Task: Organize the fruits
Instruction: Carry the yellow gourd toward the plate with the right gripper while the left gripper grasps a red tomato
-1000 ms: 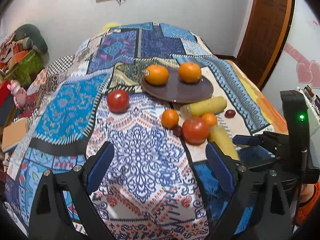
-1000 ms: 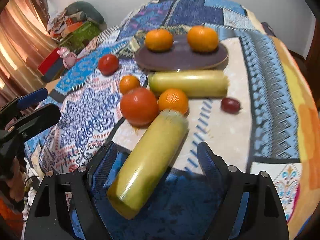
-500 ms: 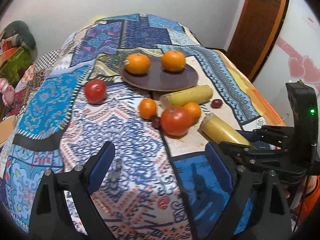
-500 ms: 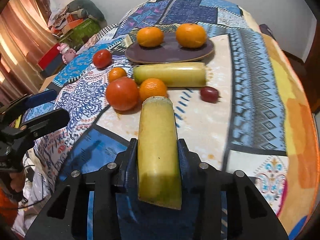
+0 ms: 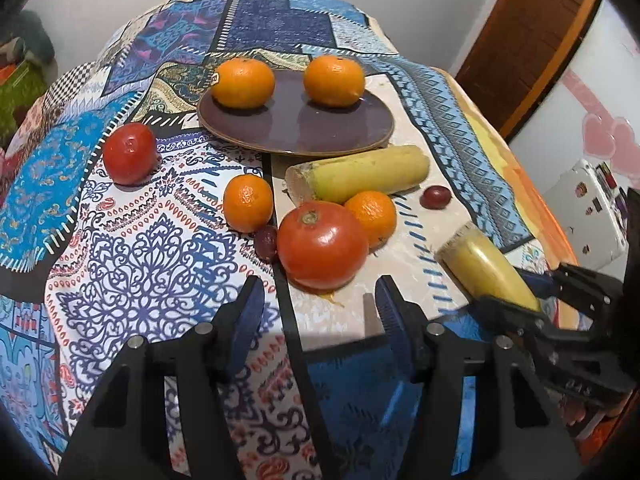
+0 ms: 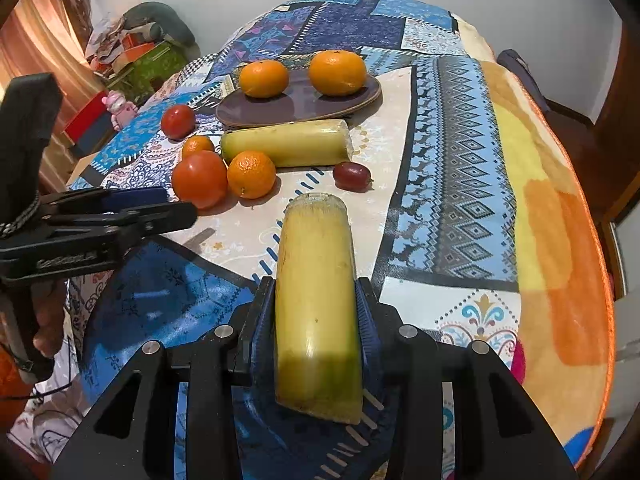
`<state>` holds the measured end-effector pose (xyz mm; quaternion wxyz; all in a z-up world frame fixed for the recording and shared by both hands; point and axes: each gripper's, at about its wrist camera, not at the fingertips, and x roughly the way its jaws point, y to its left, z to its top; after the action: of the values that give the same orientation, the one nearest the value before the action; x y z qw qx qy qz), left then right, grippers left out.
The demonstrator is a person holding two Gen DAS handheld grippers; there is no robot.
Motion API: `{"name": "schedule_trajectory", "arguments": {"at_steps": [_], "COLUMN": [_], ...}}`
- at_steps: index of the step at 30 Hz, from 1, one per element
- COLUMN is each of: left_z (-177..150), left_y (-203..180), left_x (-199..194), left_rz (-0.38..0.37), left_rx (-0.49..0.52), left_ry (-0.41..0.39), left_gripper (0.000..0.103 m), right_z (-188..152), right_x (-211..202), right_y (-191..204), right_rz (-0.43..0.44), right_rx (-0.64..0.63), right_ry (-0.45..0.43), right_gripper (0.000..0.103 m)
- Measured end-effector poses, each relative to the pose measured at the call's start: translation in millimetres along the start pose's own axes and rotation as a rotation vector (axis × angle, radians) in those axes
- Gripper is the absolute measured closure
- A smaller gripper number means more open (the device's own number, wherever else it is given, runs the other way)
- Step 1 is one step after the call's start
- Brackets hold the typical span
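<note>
My right gripper (image 6: 316, 304) is shut on a yellow banana piece (image 6: 316, 300) and holds it above the patterned cloth; it shows in the left wrist view (image 5: 486, 268) too. My left gripper (image 5: 318, 304) is open and empty, just short of a large tomato (image 5: 322, 244). A purple plate (image 5: 296, 128) holds two oranges (image 5: 244, 82) (image 5: 334, 80). In front of it lie a second banana piece (image 5: 360, 174), two small oranges (image 5: 248, 202) (image 5: 374, 214), two grapes (image 5: 435, 197) (image 5: 266, 240) and a smaller tomato (image 5: 130, 152).
The table is covered by a patchwork cloth (image 5: 152, 280) with an orange edge (image 6: 568, 216) at the right. A wooden door (image 5: 528, 32) stands at the far right. Clutter and a pink toy (image 6: 118, 106) lie left of the table.
My right gripper closed on the banana piece and lifted it. My left gripper moved forward toward the large tomato and its fingers came closer together.
</note>
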<state>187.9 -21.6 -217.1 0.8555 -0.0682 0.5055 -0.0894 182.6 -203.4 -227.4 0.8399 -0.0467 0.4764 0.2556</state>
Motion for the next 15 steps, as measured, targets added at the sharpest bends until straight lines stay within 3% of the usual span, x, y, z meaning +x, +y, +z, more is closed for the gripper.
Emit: {"name": "schedule_trajectory", "arguments": {"at_steps": [10, 15], "left_z": [11.6, 10.3], "left_y": [-4.1, -5.1], "left_x": [11.3, 10.6], "left_rz": [0.028, 0.042], "left_rx": [-0.040, -0.050], "left_ry": [-0.004, -0.028], "left_gripper": [0.045, 0.053], "right_z": [2.5, 0.9], "right_x": [9.8, 7.9], "right_y": [-0.8, -2.4], "right_rz": [0.030, 0.037], "right_rx": [-0.015, -0.013], "right_ry": [-0.006, -0.026], "right_gripper": [0.067, 0.067]}}
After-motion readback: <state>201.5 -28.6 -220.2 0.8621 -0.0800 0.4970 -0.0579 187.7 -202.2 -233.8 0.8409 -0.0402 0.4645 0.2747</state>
